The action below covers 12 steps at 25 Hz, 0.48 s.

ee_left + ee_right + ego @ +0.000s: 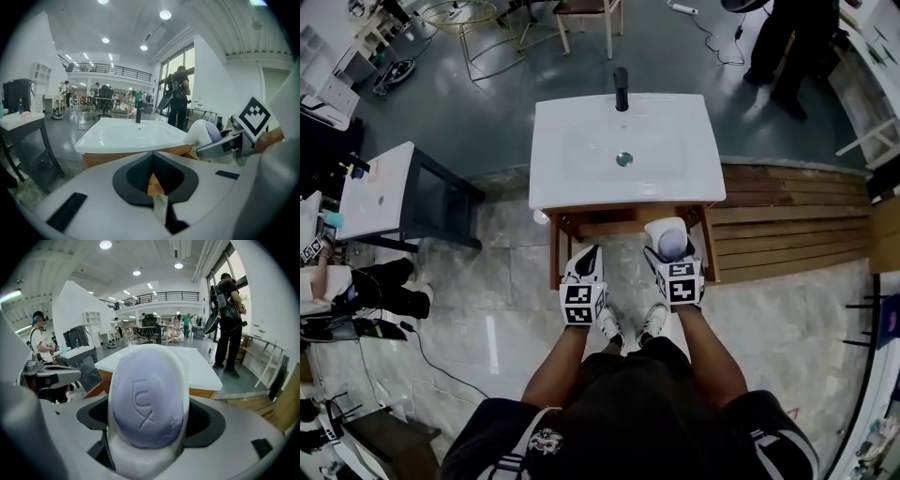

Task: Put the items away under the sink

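A white bottle with a lavender cap (667, 236) is clamped in my right gripper (671, 259), just in front of the wooden stand (619, 226) that carries the white sink (572, 178). In the right gripper view the embossed cap (145, 404) fills the space between the jaws. My left gripper (589, 259) hovers beside it at the stand's front left, jaws shut with nothing in them (154, 183). The left gripper view shows the basin (131, 133) ahead and the bottle (201, 133) to the right.
A black faucet (621, 89) stands at the sink's back. A black-framed side table with a white top (380, 187) is to the left, wooden decking (787, 220) to the right. A person (787, 47) stands behind the sink. My shoes (609, 328) are on the marble floor.
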Tool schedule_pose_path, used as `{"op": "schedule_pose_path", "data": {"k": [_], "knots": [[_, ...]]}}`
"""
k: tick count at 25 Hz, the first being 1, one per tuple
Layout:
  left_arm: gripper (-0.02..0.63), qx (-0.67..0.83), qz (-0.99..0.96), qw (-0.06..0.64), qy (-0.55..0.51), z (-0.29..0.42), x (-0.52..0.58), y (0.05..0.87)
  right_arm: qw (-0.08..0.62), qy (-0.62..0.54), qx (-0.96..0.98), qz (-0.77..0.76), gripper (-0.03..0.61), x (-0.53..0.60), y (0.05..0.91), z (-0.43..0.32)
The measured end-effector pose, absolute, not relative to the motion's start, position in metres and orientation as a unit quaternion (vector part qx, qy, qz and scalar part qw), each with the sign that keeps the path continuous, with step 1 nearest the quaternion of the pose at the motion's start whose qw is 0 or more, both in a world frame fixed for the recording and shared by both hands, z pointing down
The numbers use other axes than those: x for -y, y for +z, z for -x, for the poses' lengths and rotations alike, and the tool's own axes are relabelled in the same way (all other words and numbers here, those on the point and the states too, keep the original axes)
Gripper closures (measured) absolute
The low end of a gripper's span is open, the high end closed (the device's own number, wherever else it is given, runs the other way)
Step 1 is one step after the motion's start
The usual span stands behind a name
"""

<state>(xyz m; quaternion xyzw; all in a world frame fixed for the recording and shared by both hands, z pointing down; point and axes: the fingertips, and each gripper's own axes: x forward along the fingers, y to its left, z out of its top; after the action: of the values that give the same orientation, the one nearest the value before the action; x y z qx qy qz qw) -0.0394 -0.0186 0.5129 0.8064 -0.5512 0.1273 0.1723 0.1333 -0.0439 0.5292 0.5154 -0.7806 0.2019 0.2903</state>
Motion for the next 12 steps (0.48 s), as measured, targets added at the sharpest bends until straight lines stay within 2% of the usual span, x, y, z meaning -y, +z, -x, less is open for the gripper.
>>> {"op": "schedule_pose_path", "data": {"k": [12], "knots": [[0.606, 0.562, -0.795, 0.19, 0.128, 0.014, 0.048, 0.577, 0.307, 0.197, 0.784, -0.503, 0.101, 0.079, 0.602, -0.153]]}}
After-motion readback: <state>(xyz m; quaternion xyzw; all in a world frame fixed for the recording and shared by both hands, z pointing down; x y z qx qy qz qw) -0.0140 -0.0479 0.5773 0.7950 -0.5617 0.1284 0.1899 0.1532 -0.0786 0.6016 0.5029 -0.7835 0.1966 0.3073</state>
